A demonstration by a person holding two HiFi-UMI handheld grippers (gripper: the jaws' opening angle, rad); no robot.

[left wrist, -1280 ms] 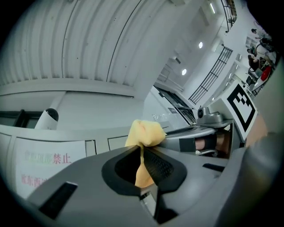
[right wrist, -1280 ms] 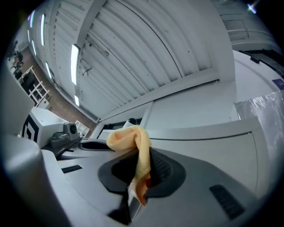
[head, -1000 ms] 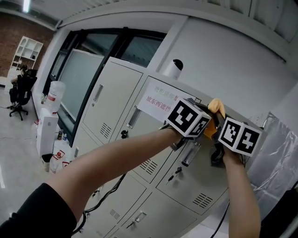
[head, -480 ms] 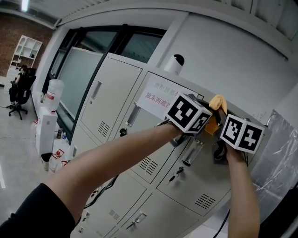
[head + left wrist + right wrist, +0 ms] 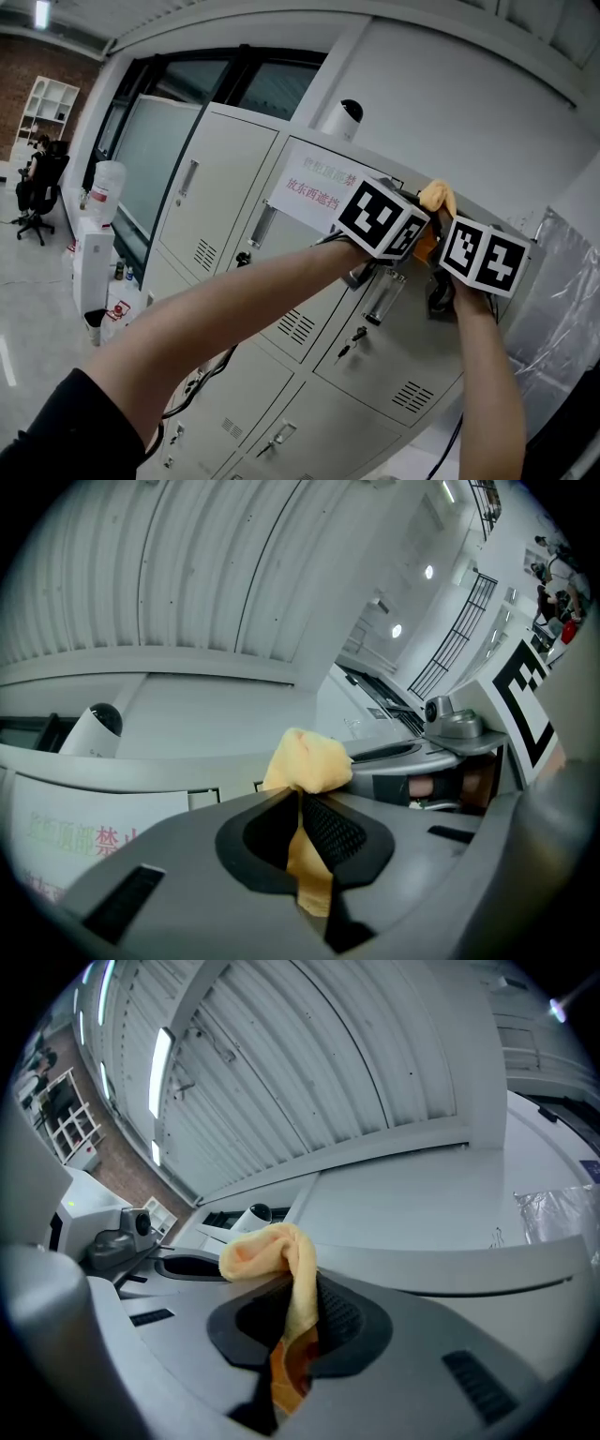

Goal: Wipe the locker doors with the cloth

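Hardly anything has moved since a second ago — my left hand-held gripper [image 5: 300,808] and my right hand-held gripper [image 5: 298,1326] stay side by side at the top edge of the lockers, with the yellow cloth [image 5: 437,197] bunched between them.

Far left, a brick wall [image 5: 28,56] and a white shelf unit [image 5: 52,103] stand behind a person [image 5: 37,173] on an office chair, on a pale glossy floor [image 5: 28,309]. Next comes a water dispenser [image 5: 94,258] with its bottle, beside a dark-framed window [image 5: 155,155]. Then come the grey lockers. The leftmost upper locker door [image 5: 202,211] has a vertical handle and a vent, and the door beside it bears a paper sign [image 5: 314,187] with red and green print. A white dome camera [image 5: 343,117] sits on the locker top. Below my grippers a key [image 5: 356,335] hangs in a lock. At the far right hangs a clear plastic sheet [image 5: 562,319].

Each hand-held gripper is nearly closed, its jaws pinching the cloth: a fold runs down between the pads and a lump sticks out past the tips. The cloth is at the top rim of the door, above its handle [image 5: 380,295]; whether it presses on the metal I cannot tell.

Against the earlier picture, the lockers sit a little higher and further left in the head view — the sign and the dome camera have slid that way — while my forearms keep their line.
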